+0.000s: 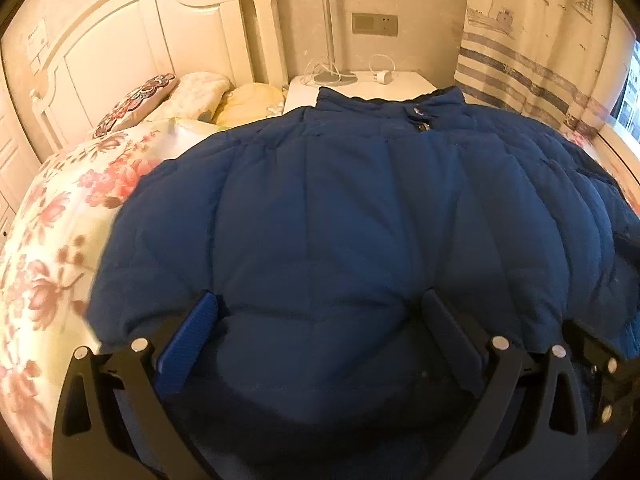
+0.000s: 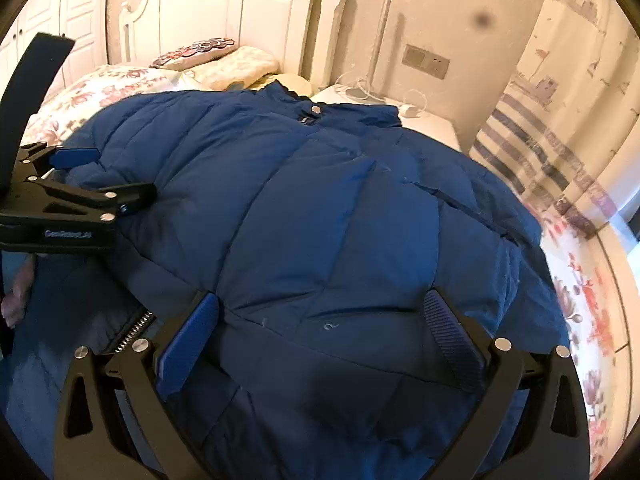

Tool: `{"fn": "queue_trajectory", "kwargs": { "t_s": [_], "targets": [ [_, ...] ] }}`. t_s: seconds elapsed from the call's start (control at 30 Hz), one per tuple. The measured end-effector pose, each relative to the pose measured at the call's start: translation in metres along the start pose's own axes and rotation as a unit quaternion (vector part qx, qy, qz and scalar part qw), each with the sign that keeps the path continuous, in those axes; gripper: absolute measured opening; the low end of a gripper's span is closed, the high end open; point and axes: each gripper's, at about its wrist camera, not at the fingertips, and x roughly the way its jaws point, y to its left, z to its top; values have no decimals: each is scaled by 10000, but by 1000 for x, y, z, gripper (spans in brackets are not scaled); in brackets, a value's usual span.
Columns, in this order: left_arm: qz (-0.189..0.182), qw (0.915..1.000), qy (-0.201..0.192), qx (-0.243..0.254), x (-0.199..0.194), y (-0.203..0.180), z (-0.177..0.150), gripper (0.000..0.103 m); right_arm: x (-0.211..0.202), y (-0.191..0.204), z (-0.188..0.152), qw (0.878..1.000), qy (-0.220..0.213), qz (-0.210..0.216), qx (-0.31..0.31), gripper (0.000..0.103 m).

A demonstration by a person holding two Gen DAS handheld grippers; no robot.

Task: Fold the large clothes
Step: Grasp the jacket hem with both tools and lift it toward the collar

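**Big blue puffer on the bed, both tongs parked at the hem**

So the left tongs have their jaws spread wide with the bottom of the blue jacket bulging up between them. They aren't pinching anything as far as I can see. Same story for the right tongs: jaws wide apart, padded fabric swelling in the gap, no real bite on it.

The jacket lies front-up on the floral bedspread, collar toward the head of the bed by the pillows and the white nightstand, hem at the near edge where the tongs are. It's zipped and snapped shut. The right-hand view shows the left tongs low on the jacket's left side.

My read is this is early going: the jacket is spread flat and nothing looks folded over yet. Next it probably needs each tong to close on an edge or a sleeve and carry it across the middle. Puffy stuff like this springs back, so grab a good thick bunch and press it down after.
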Motion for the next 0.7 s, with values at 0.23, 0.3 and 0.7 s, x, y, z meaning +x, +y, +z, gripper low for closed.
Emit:
{"fn": "queue_trajectory", "kwargs": {
  "t_s": [0.23,0.3,0.7],
  "targets": [
    [-246,9989,-309,244,-71,31,-46,101,-85,-20,-17,9955,-303,82,900,98],
    [-424,9985,-170,306,-73,33,-62,101,-85,-5,-29,9948,-176,167,985,98],
    [284,9994,187,2,-99,80,-144,101,-87,-3,-74,9893,637,-852,1002,98]
  ]
}}
